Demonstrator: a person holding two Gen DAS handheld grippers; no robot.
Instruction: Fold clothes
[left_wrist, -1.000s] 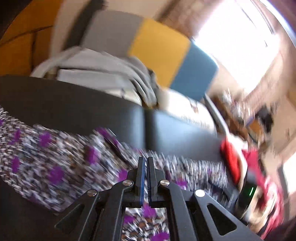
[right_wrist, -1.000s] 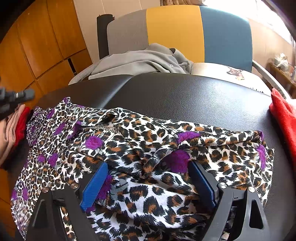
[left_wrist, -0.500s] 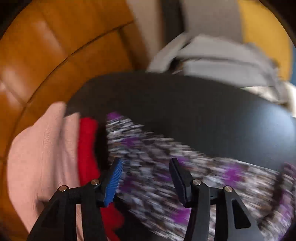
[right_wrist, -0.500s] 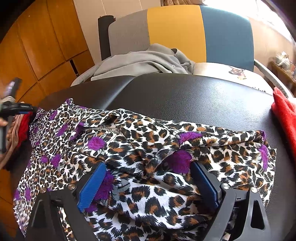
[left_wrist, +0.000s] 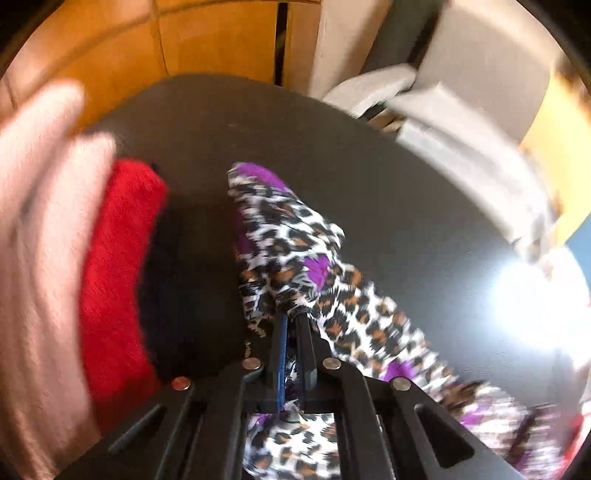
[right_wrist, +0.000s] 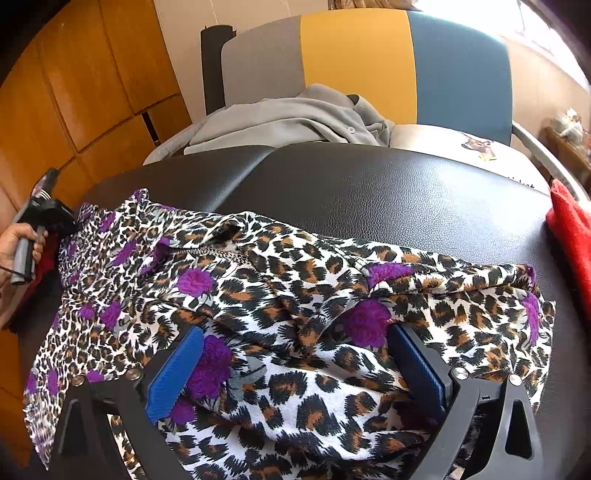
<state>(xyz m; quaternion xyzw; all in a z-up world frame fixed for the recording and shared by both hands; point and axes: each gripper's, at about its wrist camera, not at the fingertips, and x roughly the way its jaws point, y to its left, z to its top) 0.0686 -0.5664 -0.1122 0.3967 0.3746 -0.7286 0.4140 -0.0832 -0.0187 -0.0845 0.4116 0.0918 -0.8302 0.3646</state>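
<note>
Leopard-print fabric with purple flowers, the garment (right_wrist: 295, 295) spread crumpled across the black padded surface (right_wrist: 388, 192). Left gripper (left_wrist: 290, 317) clamped on a bunched fold at the garment's left end, pads pressed together with cloth pinched between them. Right gripper (right_wrist: 295, 365) spread wide over the near middle of the garment, having just opened further; 2 blue pads (right_wrist: 173, 373) resting on the cloth, a loose hump of fabric between them but not squeezed. Just left of the pinched end, a stack of folded items: red knit (left_wrist: 118, 266) against black, pale pink (left_wrist: 40, 240) beyond, blurred. At the far right edge of the surface, another red cloth (right_wrist: 569, 236). Behind, a grey garment (right_wrist: 288, 122) heaped on a chair (right_wrist: 358, 62) with grey, yellow and blue panels; wooden panelling (right_wrist: 85, 92) to the left
</note>
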